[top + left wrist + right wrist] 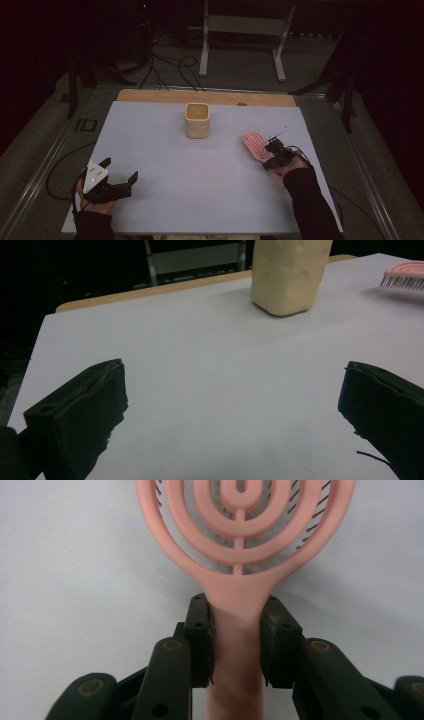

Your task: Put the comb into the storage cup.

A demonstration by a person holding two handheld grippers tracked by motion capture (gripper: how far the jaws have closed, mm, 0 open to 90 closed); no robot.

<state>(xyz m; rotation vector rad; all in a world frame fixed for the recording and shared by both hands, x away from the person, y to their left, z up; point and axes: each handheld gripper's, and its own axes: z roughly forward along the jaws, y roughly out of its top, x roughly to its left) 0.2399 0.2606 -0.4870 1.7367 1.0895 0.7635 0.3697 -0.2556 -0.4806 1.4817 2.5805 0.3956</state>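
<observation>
right gripper [237, 625]: jaws pinch the pink hairbrush [240, 545] by its handle, brush head straight out at 12 o'clock | brush at table's [165, 165] 3 o'clock edge, 4 o'clock from beige holder [197, 120] | left gripper [120, 176]: spread wide, at 7 o'clock

You have a pink hairbrush [255, 145] with an open, ringed head. It lies near the table's [165, 165] right edge, handle toward you.

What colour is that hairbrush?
Salmon pink hairbrush, clearest in the right gripper view.
</observation>
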